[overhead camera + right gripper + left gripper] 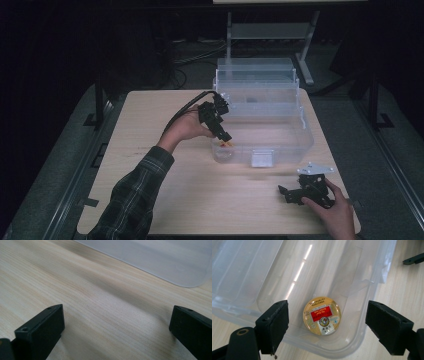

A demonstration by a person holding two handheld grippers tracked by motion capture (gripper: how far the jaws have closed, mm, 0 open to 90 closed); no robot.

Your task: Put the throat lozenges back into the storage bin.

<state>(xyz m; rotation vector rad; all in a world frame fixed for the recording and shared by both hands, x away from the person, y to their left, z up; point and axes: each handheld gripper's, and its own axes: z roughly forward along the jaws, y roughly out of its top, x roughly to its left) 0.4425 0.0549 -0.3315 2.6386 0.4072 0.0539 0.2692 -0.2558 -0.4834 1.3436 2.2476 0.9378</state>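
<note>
black jaws of the left gripper (327, 322) stand spread wide, above the near corner of the clear plastic bin (305, 135) on the pale wooden table (200, 200). inside that corner lies the round gold tin with a red label (322, 315), untouched. judging by this, the next move is lowering between the bin walls, which leave tight room. right gripper (287, 194) rests spread on the table before the bin, holding nothing.

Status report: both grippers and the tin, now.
Left gripper open above round gold tin in clear bin. Right gripper open, low over table. Nothing in the way.
</note>
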